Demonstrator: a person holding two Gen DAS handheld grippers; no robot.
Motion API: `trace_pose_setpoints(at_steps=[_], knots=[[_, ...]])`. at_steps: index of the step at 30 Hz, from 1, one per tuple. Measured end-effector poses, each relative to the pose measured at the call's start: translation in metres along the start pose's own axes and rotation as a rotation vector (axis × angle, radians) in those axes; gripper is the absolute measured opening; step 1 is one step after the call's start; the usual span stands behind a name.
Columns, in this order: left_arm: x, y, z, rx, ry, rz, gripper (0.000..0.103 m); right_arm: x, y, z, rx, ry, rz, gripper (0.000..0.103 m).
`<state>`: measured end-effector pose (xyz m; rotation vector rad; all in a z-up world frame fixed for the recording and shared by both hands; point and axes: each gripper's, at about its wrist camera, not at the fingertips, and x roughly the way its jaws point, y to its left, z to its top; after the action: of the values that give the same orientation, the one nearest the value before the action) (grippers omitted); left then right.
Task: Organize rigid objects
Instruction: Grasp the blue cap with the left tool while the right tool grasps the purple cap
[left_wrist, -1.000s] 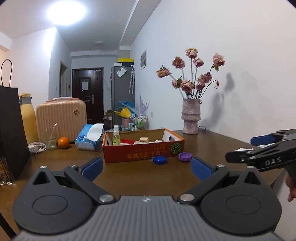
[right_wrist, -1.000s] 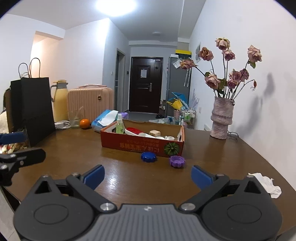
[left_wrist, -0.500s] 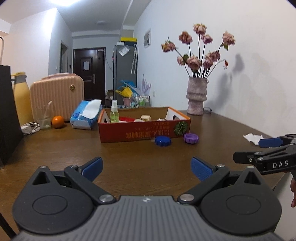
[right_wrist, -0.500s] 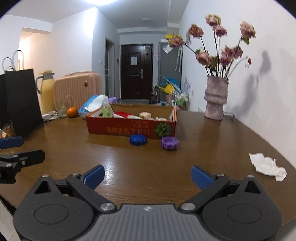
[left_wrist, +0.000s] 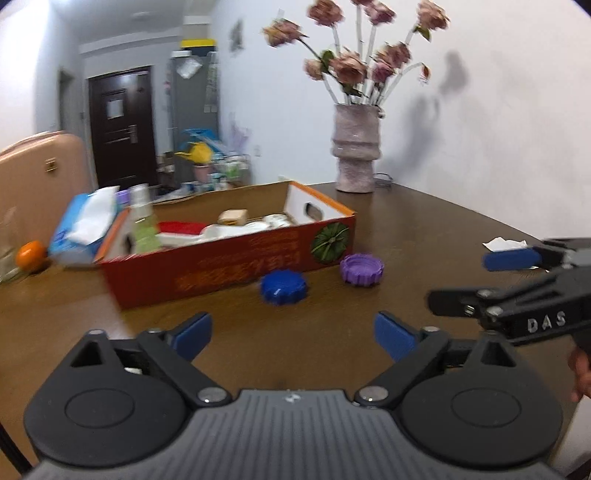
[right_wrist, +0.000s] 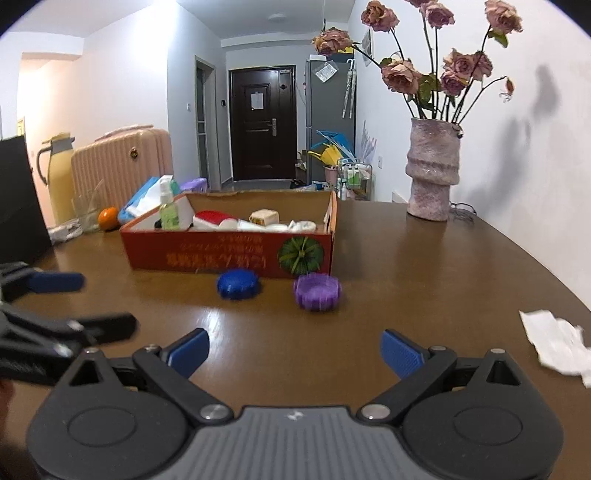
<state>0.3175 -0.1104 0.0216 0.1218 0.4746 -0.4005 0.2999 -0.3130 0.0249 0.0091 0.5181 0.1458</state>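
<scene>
I hold both grippers wide and empty over the near surface (right_wrist: 424, 266). The blue cap (right_wrist: 237, 283) lies ahead of my left gripper (left_wrist: 293, 334), the purple cap (right_wrist: 317, 291) ahead of my right gripper (right_wrist: 295, 350), both just before the red cardboard box (right_wrist: 229, 254).

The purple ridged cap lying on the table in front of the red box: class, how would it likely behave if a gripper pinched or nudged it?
The purple cap looks like rigid plastic, so it should probably hold its shape when pinched. Its ridged rim likely gives the fingers grip. It lies flat and low on the glossy wooden table, so a nudge would probably slide it rather than tip it.
</scene>
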Motion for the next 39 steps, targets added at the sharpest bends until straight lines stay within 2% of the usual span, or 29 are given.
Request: trace_pose_setpoints(at_steps=[2,4,6,8,9,10,11,13,14,15,16,17,18,22,26,30,32,34,39], knots=[[0.028,0.002,0.011,0.009,0.027,-0.012,0.090,0.022,-0.007,0.012,0.010,0.013,-0.012,0.091],[0.056,0.005,0.019,0.019,0.051,-0.017,0.081,0.043,-0.013,0.022,0.010,0.018,-0.033,0.090],[0.079,0.010,0.023,0.022,0.074,-0.031,0.074,0.064,-0.019,0.030,0.016,0.032,-0.021,0.088],[0.103,0.016,0.025,0.017,0.096,-0.057,0.073,0.085,-0.025,0.036,0.032,0.050,0.003,0.087],[0.113,0.018,0.027,0.014,0.104,-0.072,0.070,0.093,-0.027,0.038,0.036,0.056,0.011,0.087],[0.123,0.020,0.026,0.008,0.112,-0.090,0.063,0.103,-0.029,0.039,0.036,0.062,0.020,0.087],[0.133,0.023,0.025,0.004,0.121,-0.111,0.058,0.110,-0.029,0.039,0.034,0.069,0.027,0.084],[0.147,0.023,0.023,0.002,0.128,-0.116,0.043,0.127,-0.030,0.039,0.034,0.098,0.035,0.075],[0.149,0.024,0.020,0.004,0.127,-0.137,0.042,0.134,-0.031,0.037,0.035,0.108,0.042,0.067],[0.149,0.024,0.019,0.014,0.115,-0.143,0.042,0.139,-0.031,0.035,0.042,0.113,0.048,0.057],[0.149,0.024,0.018,0.030,0.111,-0.145,0.042,0.145,-0.032,0.032,0.052,0.130,0.049,0.054],[0.148,0.025,0.017,0.034,0.109,-0.143,0.042,0.148,-0.032,0.029,0.053,0.130,0.053,0.054],[0.147,0.027,0.018,0.025,0.114,-0.144,0.035,0.148,-0.030,0.029,0.044,0.126,0.051,0.054],[0.143,0.028,0.017,0.016,0.117,-0.117,0.035,0.145,-0.020,0.025,-0.009,0.113,0.056,0.054],[0.137,0.027,0.019,0.025,0.103,-0.100,0.034,0.141,-0.011,0.021,-0.080,0.093,0.010,0.054],[0.125,0.022,0.020,0.047,0.078,-0.067,0.034,0.132,-0.023,0.021,0.020,0.084,0.085,0.054],[0.113,0.018,0.020,0.047,0.059,-0.031,0.034,0.126,-0.029,0.018,0.067,0.076,0.084,0.054],[0.093,0.016,0.019,0.018,0.030,-0.009,0.034,0.115,-0.031,0.014,0.101,0.072,0.056,0.054],[0.028,0.025,0.007,-0.116,-0.020,0.020,0.034,0.063,-0.031,-0.001,0.185,0.036,0.067,0.054]])
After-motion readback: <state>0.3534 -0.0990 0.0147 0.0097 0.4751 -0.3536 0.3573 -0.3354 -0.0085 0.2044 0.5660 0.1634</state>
